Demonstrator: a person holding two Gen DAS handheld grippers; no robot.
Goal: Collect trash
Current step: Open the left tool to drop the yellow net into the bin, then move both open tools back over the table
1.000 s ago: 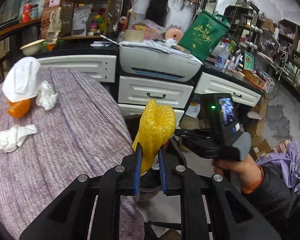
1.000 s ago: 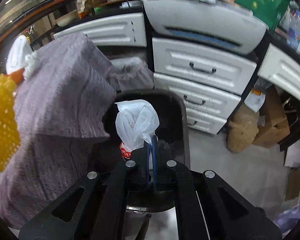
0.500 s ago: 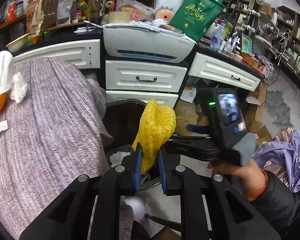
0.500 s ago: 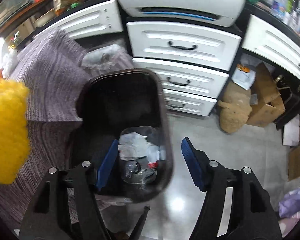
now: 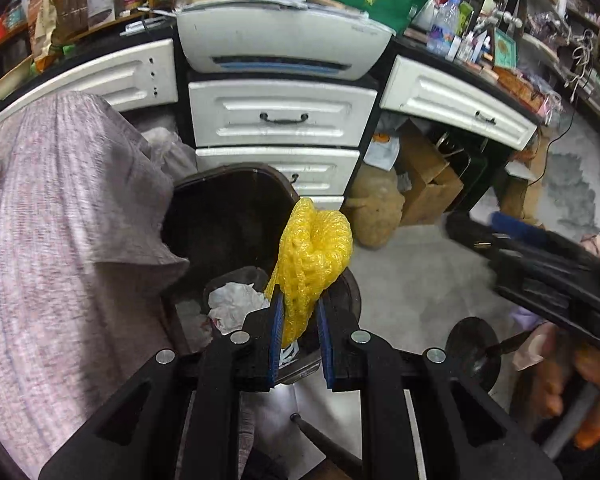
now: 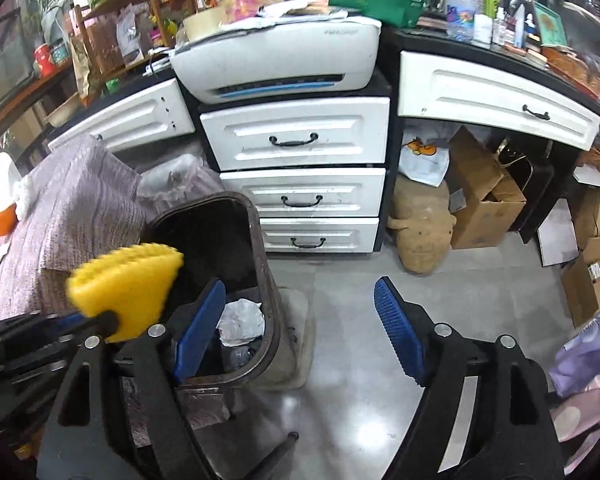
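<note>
Left wrist: crumpled yellow foam net [image 5: 310, 256]

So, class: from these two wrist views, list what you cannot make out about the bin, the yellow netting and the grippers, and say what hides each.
- Bin floor, left wrist view: the yellow foam netting and left gripper cover part; only crumpled white paper shows.
- Bin's near rim, right wrist view: hidden behind the open right gripper.
- Netting's lower end: hidden between the pads.
- Right gripper in left wrist view: blurred, cut by the edge.
</note>
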